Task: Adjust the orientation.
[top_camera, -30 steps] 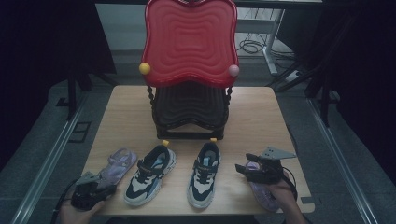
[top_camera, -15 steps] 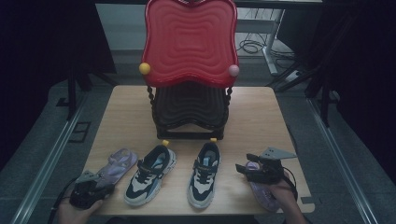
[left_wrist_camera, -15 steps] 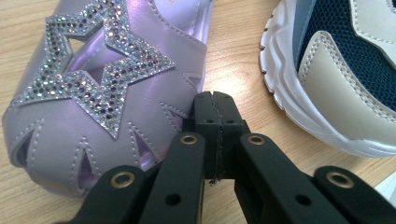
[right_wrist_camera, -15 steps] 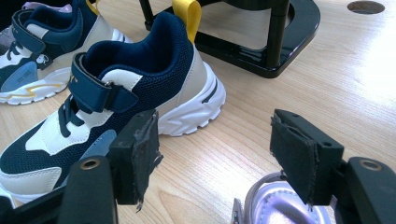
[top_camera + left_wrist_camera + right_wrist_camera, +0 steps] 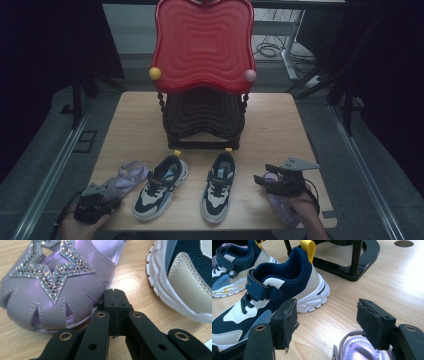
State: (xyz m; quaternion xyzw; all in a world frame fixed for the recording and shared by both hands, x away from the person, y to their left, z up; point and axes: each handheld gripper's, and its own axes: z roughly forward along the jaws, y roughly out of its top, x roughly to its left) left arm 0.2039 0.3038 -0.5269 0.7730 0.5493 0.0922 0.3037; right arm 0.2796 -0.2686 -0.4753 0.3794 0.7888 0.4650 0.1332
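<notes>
The room around the wooden table (image 5: pixel 280 125) is dark, so little beyond its edges can be made out, and the person's forearms are cut off by the lower border of the high view. A tall red chair-shaped rack (image 5: pixel 202 45) with a black base (image 5: pixel 202 122) stands at the middle of the table's far half and hides the tabletop behind it; bare wood lies open to either side of it and between the shoes at the near edge. Two navy and white sneakers, the left sneaker (image 5: pixel 161 186) and the right sneaker (image 5: pixel 219 185), lie side by side near the front edge. The left lilac sandal (image 5: pixel 126 176) lies just beyond the left gripper (image 5: pixel 102 192), close to the table's near left corner; in the left gripper view its glittered strap (image 5: pixel 53 272) sits just ahead of the black jaws, which are pressed together with nothing between them, their tips beside the sandal's sole. The right lilac sandal (image 5: pixel 282 207) lies under the right gripper (image 5: pixel 262 179), mostly covered by it and the hand (image 5: pixel 302 205); in the right gripper view its heel strap (image 5: pixel 359 345) shows low between the jaws, which stand wide apart above it without touching
</notes>
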